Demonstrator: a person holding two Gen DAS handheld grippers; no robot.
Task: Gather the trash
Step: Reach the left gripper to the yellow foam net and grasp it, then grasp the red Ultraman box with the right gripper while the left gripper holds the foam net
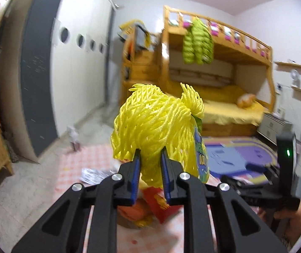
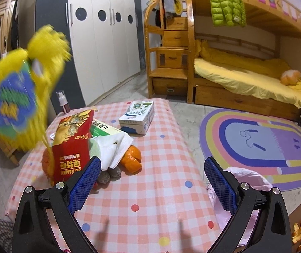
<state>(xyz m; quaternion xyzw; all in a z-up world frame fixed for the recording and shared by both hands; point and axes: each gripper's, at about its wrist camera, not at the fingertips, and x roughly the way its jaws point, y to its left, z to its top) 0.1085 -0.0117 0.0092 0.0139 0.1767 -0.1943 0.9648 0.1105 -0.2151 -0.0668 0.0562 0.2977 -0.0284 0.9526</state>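
left gripper (image 1: 149, 156) clamped on the yellow net (image 1: 152, 124) — right gripper (image 2: 150, 166) gapes above the table (image 2: 150, 189), empty.

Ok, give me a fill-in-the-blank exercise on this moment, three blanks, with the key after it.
1. The left claw is shut on a ____ net bag.
2. The right claw is ____ and holds nothing.
3. The orange peel lies on the checked ____.
Missing words: yellow; open; tablecloth
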